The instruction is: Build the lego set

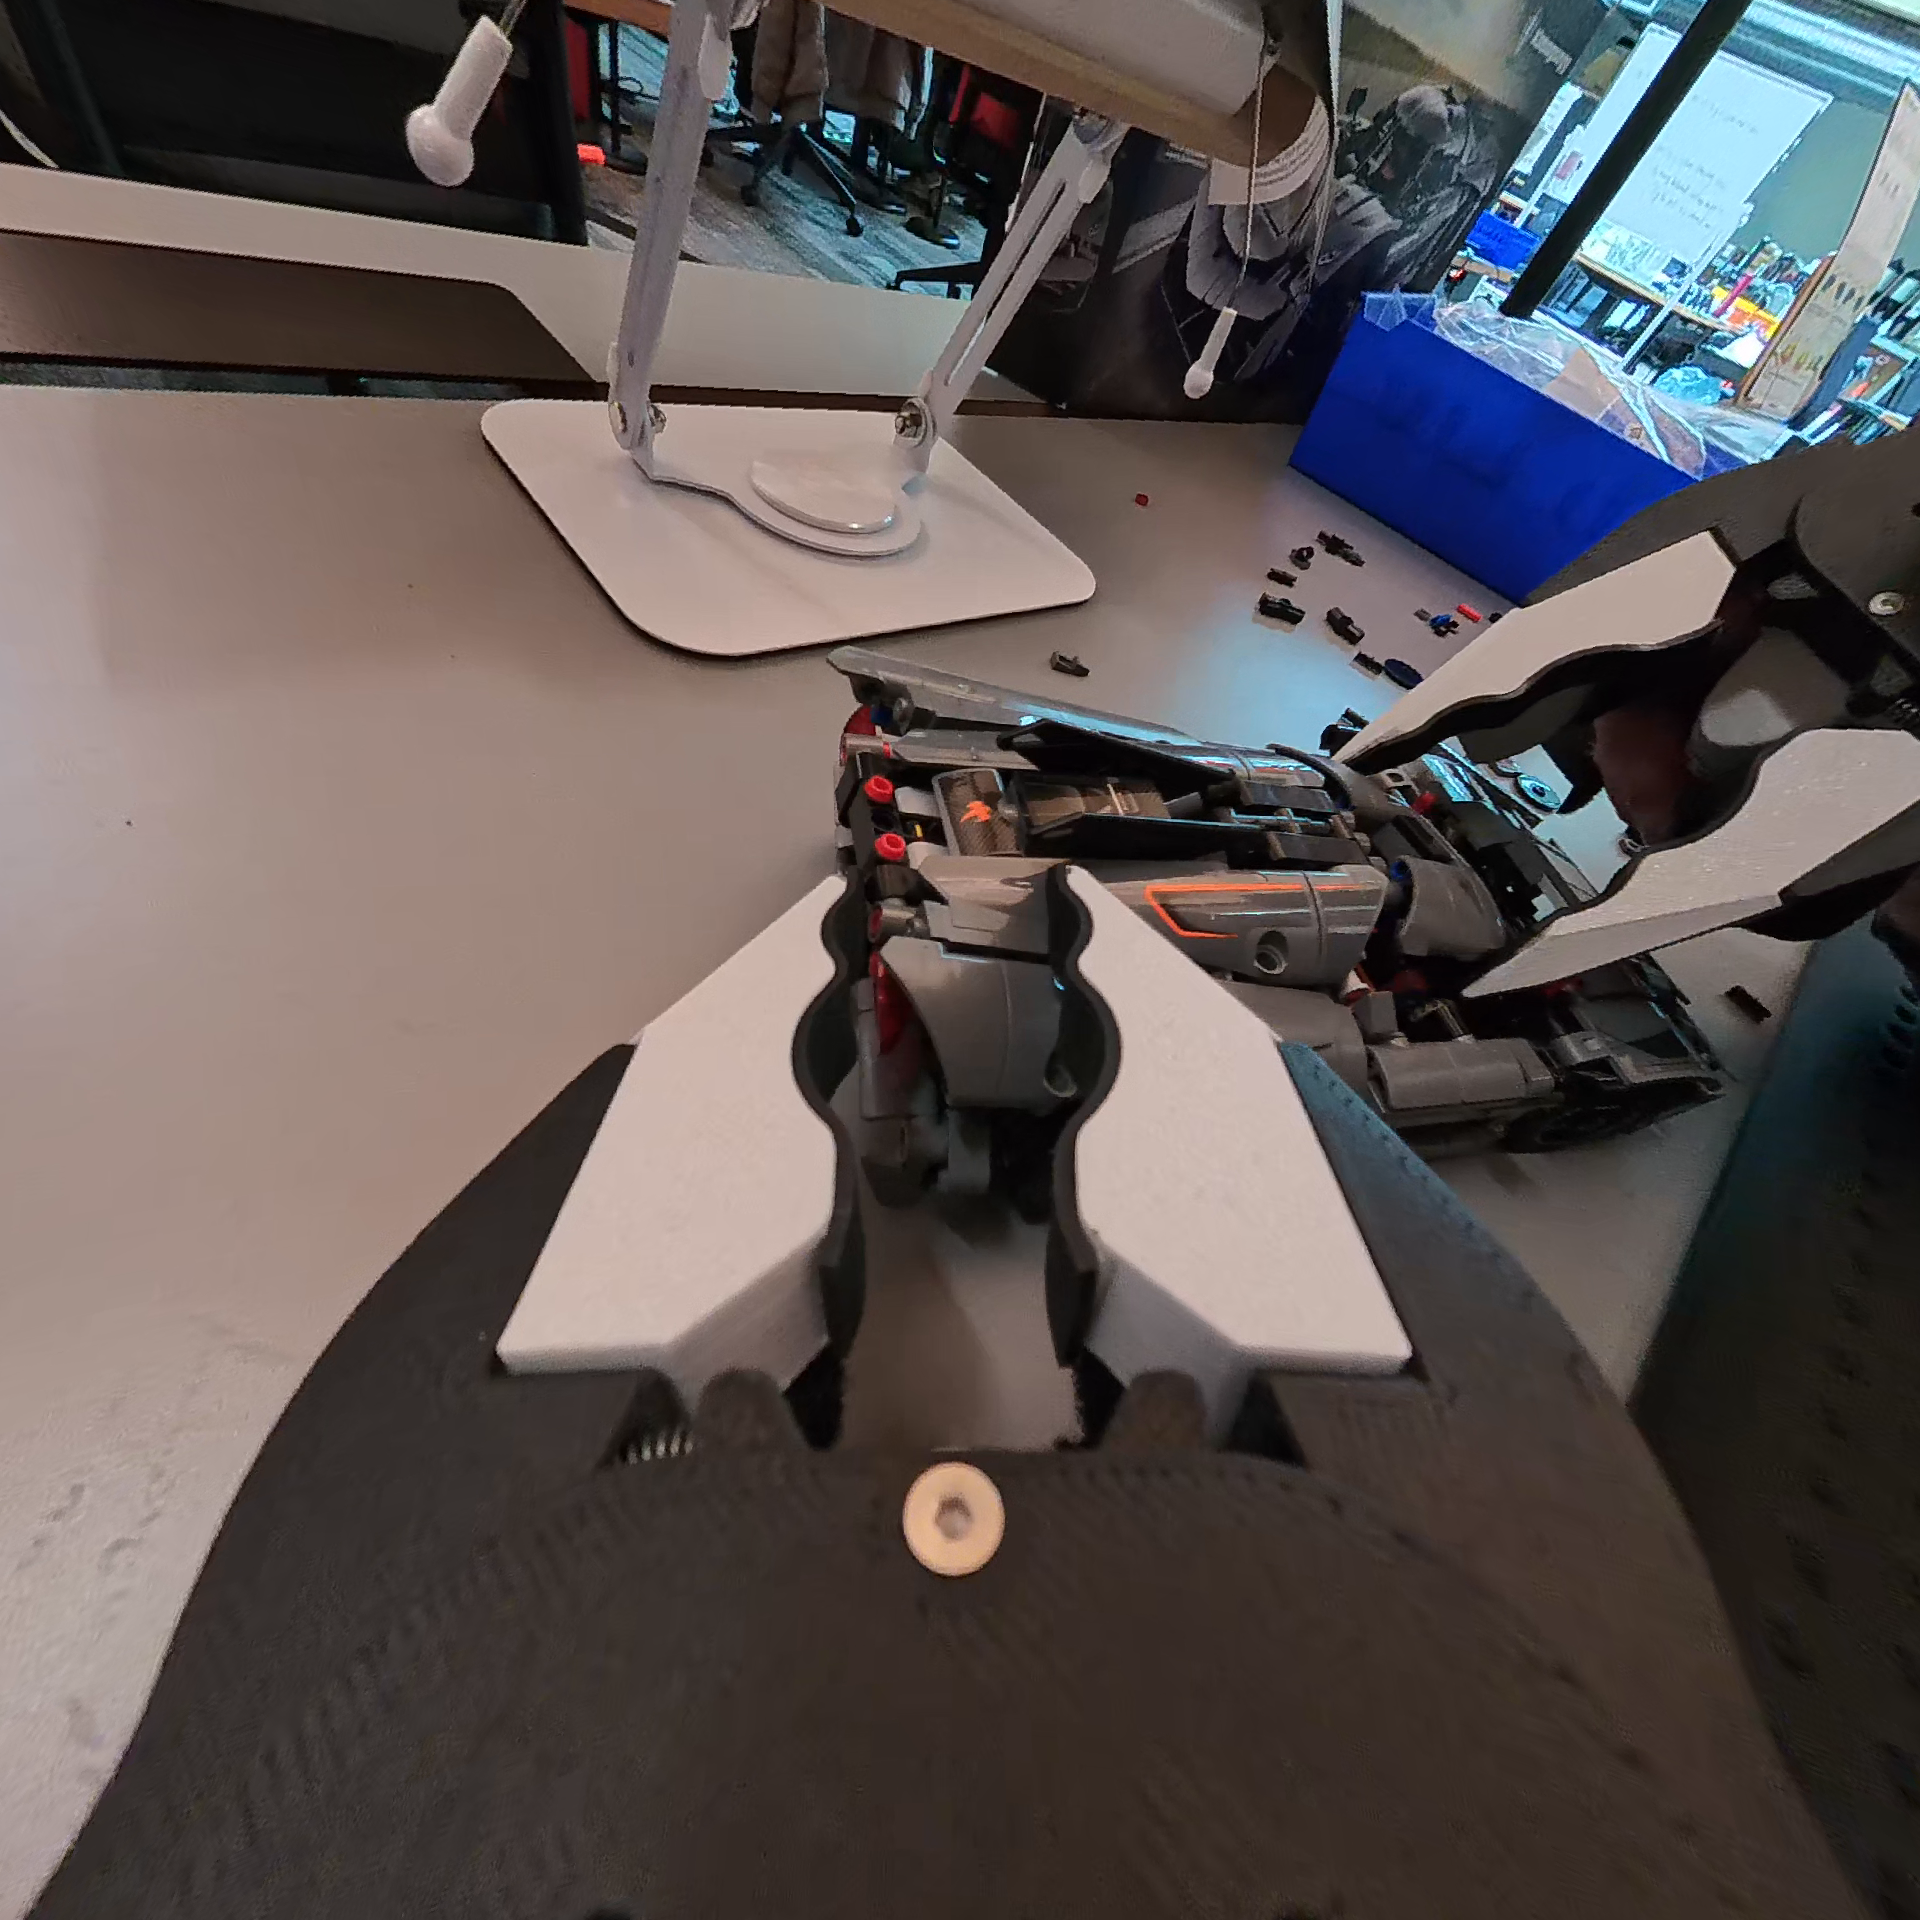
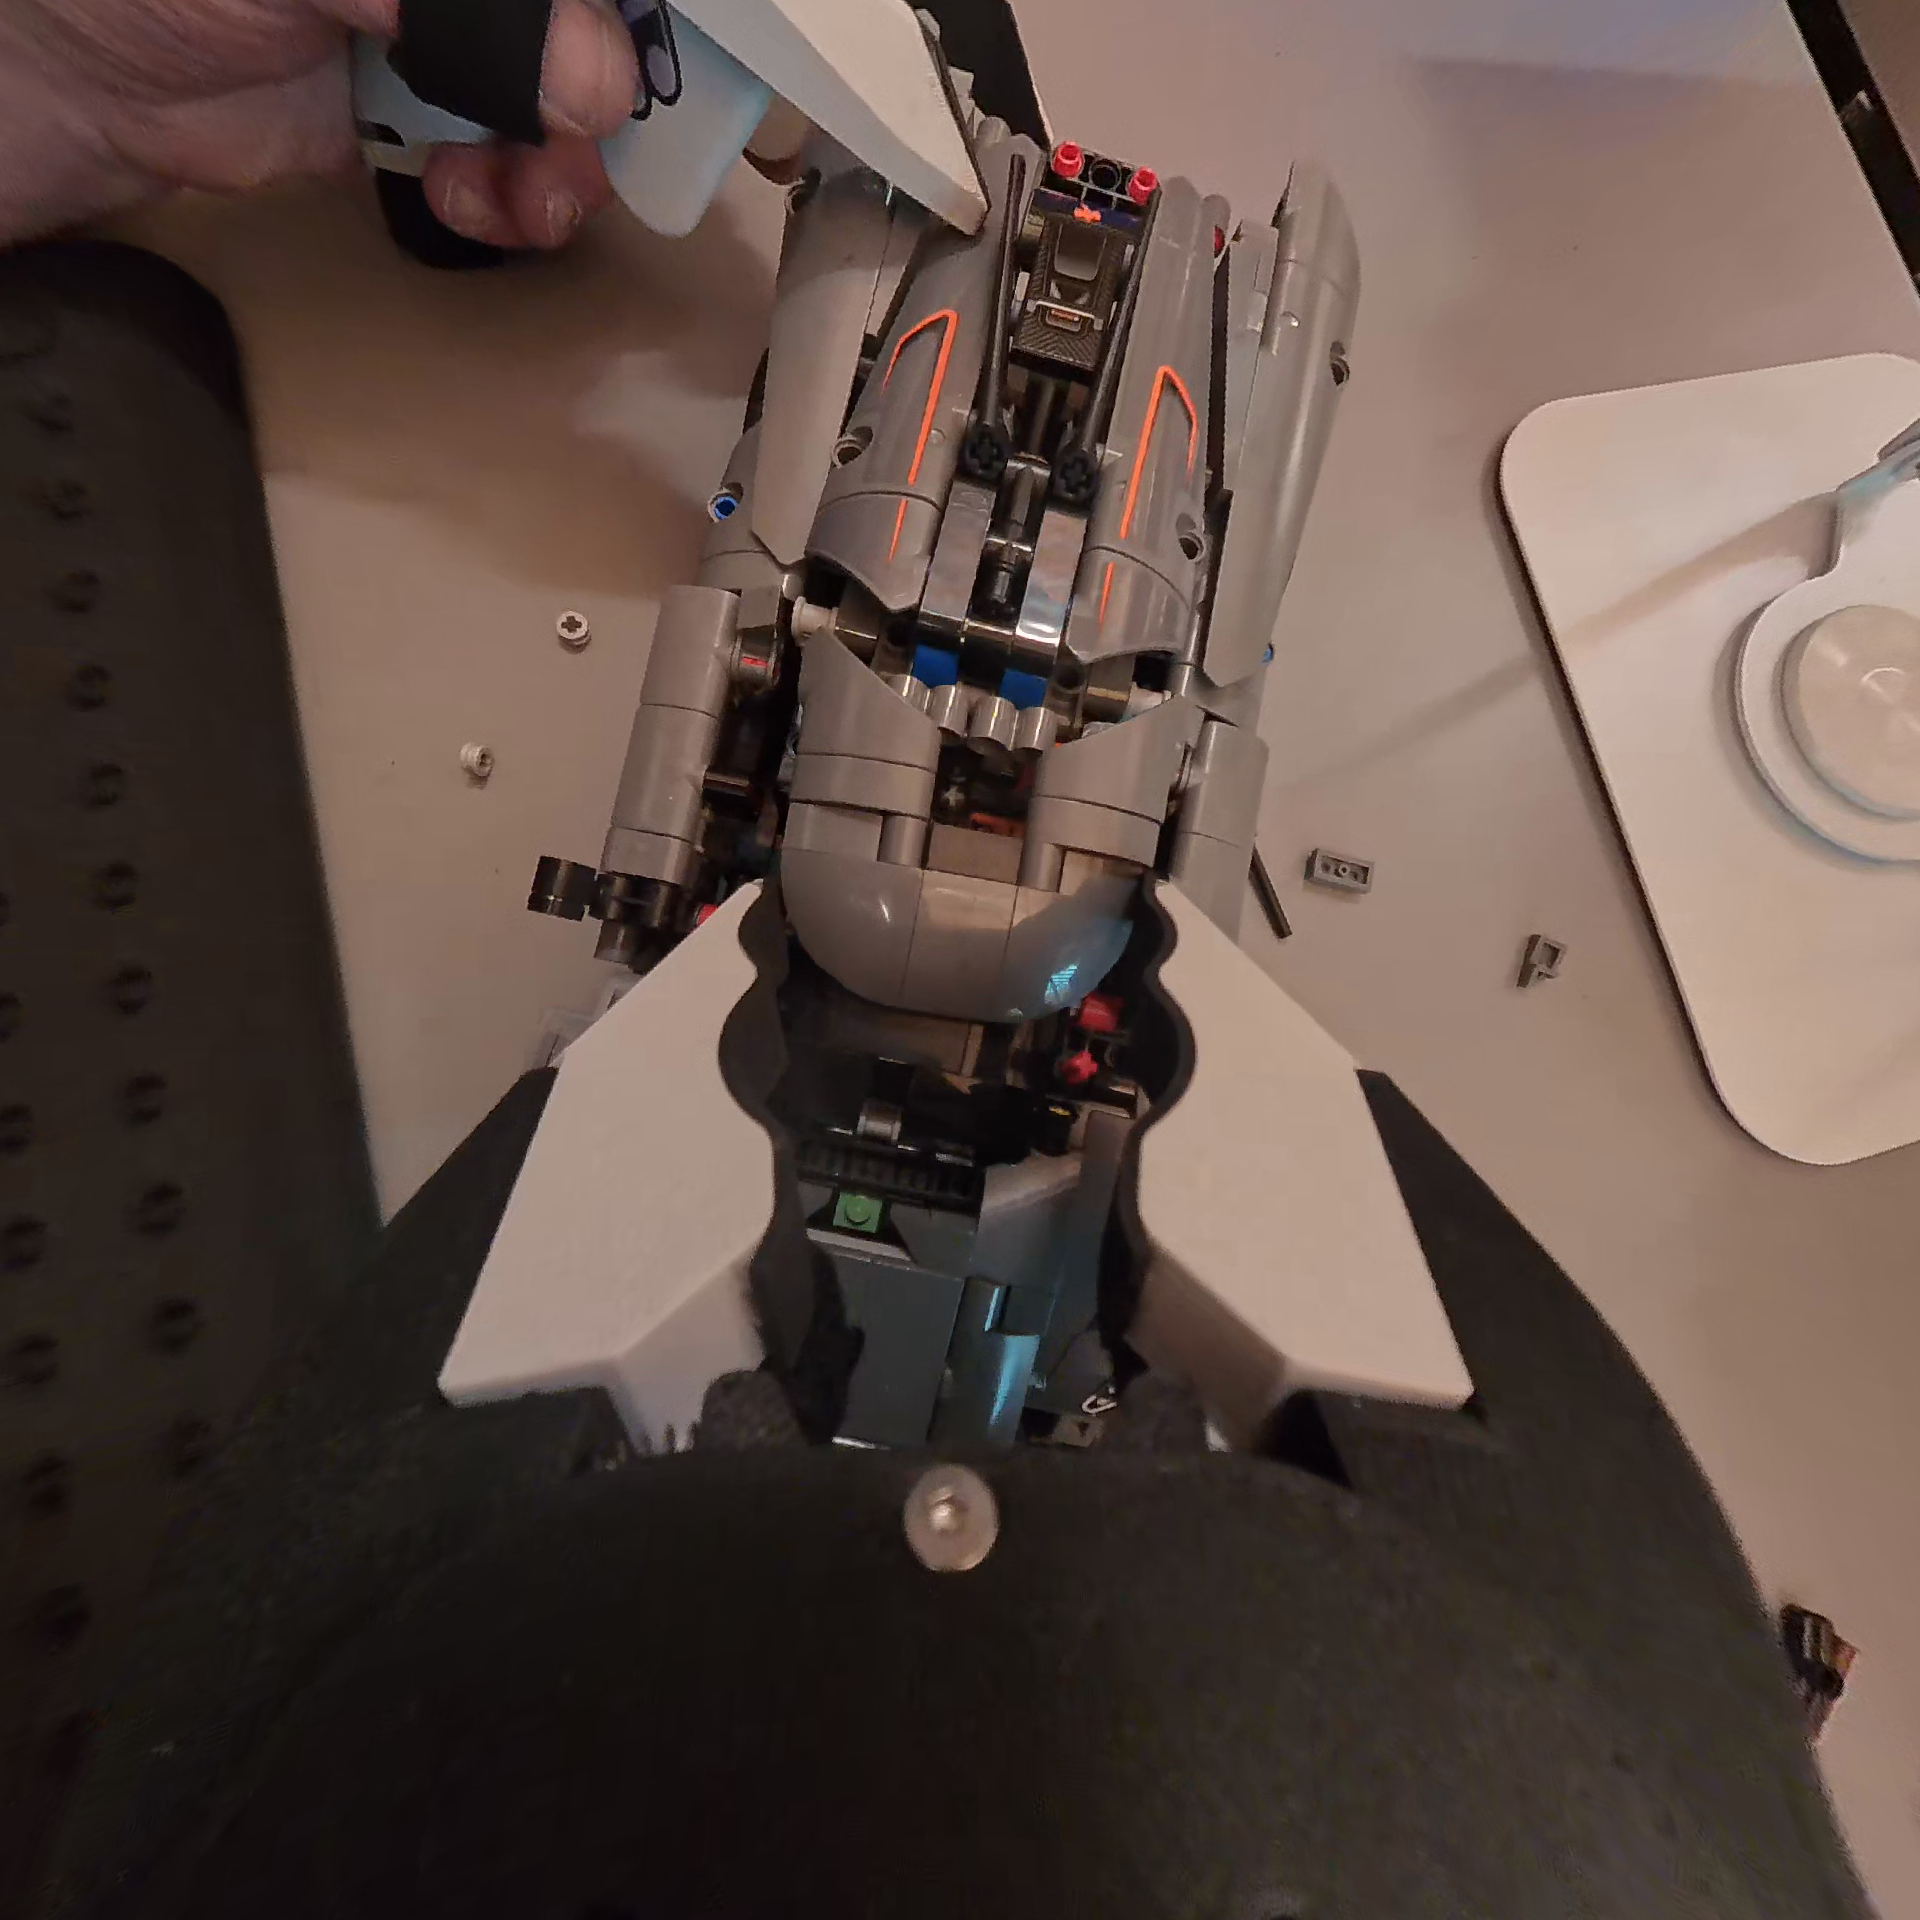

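Note:
A grey lego car (image 1: 1247,894) with orange stripes lies on the pale table (image 1: 312,831). My left gripper (image 1: 951,904) is closed around the grey wheel-arch panel at the car's near end. My right gripper (image 1: 1408,871) comes in from the right and straddles the car's other end. In the right wrist view, the car (image 2: 997,520) runs away from me, its rounded grey cowl held between the right gripper (image 2: 951,914) tips. The left gripper's finger (image 2: 914,125) touches the car's far left corner.
A white stand base (image 1: 790,540) sits behind the car, on the right in the right wrist view (image 2: 1662,727). A blue bin (image 1: 1455,457) stands at the back right. Small loose pieces (image 1: 1309,603) lie beyond the car and beside it (image 2: 1340,868). A hand (image 2: 312,83) holds the left gripper.

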Available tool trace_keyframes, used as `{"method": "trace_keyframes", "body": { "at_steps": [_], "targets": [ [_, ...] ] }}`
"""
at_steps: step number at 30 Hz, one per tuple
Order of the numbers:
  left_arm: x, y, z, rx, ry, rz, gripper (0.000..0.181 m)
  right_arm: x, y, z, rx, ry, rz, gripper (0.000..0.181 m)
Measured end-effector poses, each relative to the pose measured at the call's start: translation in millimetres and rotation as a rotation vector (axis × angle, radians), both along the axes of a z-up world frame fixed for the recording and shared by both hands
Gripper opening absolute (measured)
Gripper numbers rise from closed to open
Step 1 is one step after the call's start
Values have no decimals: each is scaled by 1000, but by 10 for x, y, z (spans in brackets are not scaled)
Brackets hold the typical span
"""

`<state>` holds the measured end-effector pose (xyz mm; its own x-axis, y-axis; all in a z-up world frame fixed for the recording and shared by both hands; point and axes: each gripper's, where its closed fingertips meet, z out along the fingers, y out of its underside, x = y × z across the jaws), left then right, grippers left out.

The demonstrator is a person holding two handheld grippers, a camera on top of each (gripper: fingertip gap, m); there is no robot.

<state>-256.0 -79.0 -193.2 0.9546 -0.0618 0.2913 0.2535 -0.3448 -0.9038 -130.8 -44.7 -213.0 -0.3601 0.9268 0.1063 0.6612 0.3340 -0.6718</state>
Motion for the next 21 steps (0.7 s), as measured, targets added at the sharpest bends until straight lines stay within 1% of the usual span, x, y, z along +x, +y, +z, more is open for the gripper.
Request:
{"method": "trace_keyframes", "body": {
  "at_steps": [5,10,14,18,21],
  "targets": [
    [-11,4,-6,-3,-7,5,32,-13,-4,-3,-13,-9,-4,65],
    [-19,10,-9,-4,-9,13,31,-20,-2,-5,38,-29,1,65],
    [-30,14,-10,-4,-13,19,31,-29,4,-7,91,-85,17,65],
    [-29,16,-12,-5,-15,18,31,-19,-2,-4,68,-143,27,64],
    [-37,17,-11,-4,-16,23,31,-30,-15,3,77,-148,33,64]
  ]
}}
